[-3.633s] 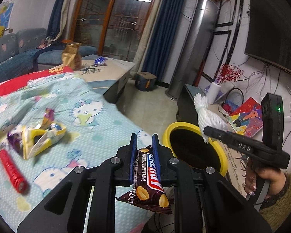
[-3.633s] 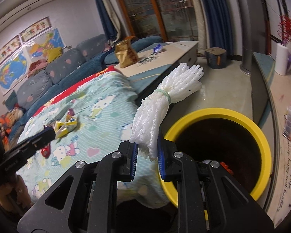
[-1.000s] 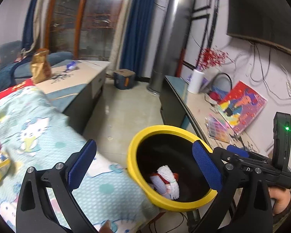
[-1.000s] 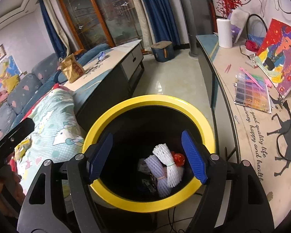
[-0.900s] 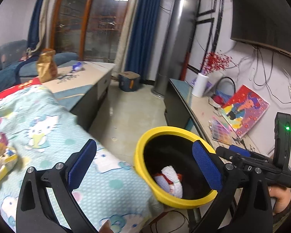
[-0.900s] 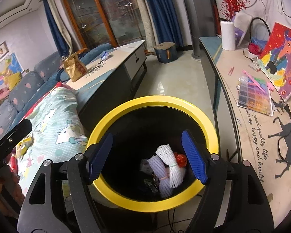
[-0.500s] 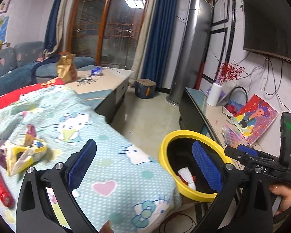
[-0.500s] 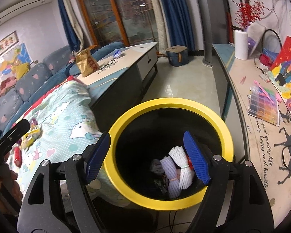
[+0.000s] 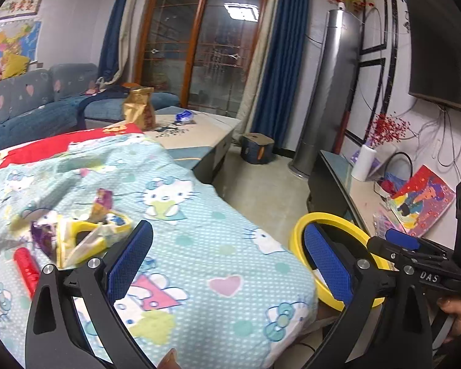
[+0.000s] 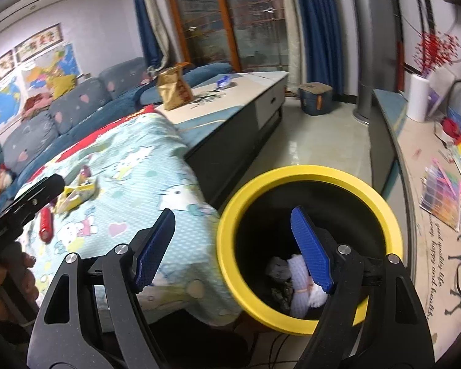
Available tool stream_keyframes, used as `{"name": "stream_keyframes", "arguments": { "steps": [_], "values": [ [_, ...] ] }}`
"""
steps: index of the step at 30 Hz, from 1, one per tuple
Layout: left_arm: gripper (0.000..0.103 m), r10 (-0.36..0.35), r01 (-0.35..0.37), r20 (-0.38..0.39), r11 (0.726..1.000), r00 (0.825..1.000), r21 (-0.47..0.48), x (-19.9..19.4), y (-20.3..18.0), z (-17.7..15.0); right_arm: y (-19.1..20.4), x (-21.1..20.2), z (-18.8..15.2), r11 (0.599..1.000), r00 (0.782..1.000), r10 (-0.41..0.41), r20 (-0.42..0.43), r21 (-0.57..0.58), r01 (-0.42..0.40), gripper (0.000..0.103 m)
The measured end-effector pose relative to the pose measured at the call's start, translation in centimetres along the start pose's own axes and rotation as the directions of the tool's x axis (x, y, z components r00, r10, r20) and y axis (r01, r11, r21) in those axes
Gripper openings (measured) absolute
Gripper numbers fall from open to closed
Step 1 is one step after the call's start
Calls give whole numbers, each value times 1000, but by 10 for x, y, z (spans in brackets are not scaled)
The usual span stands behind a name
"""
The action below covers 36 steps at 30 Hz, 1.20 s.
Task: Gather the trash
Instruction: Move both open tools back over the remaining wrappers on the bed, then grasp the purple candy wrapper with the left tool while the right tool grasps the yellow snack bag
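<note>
Both black blue-padded grippers, left (image 9: 227, 255) and right (image 10: 233, 246), spread wide and empty above cartoon-print bedspread (image 9: 199, 230); white foam netting (image 10: 298, 289) already binned in yellow-rimmed black bin (image 10: 310, 172); yellow wrappers (image 9: 86, 240), red tube (image 9: 26, 269) left

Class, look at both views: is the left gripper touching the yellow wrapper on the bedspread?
Apart. In the left wrist view the open left gripper shows patterned bedspread between its fingers, the yellow wrapper lying beyond its left finger.

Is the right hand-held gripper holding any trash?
No, the right hand-held gripper is open and empty, above the yellow bin.
</note>
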<state>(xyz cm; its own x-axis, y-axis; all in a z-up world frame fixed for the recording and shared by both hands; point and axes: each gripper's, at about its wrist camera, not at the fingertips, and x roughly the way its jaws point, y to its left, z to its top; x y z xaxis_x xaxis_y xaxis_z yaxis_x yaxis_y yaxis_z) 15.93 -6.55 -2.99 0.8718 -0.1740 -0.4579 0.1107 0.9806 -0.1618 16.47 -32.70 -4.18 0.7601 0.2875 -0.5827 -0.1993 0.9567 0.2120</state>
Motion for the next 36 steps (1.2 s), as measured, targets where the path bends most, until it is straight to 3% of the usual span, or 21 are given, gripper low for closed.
{"name": "stream_keyframes", "arguments": {
  "steps": [12,25,34,36],
  "values": [
    [96,113,-109,52,992,992,-67,-24,53,8,77,16,14,980,991,133,-23,-146,-135,70],
    [96,254,-239,46,947,966,-215,-51,147,4,157,70,29,944,964,240,-112,-204,-259,70],
    [95,264,-249,22,930,964,-270,-57,188,1,199,123,33,931,935,291,-202,-165,-325,70],
    [85,252,-239,13,932,968,-273,-54,192,1,203,136,34,932,929,294,-223,-151,-331,70]
  ]
}}
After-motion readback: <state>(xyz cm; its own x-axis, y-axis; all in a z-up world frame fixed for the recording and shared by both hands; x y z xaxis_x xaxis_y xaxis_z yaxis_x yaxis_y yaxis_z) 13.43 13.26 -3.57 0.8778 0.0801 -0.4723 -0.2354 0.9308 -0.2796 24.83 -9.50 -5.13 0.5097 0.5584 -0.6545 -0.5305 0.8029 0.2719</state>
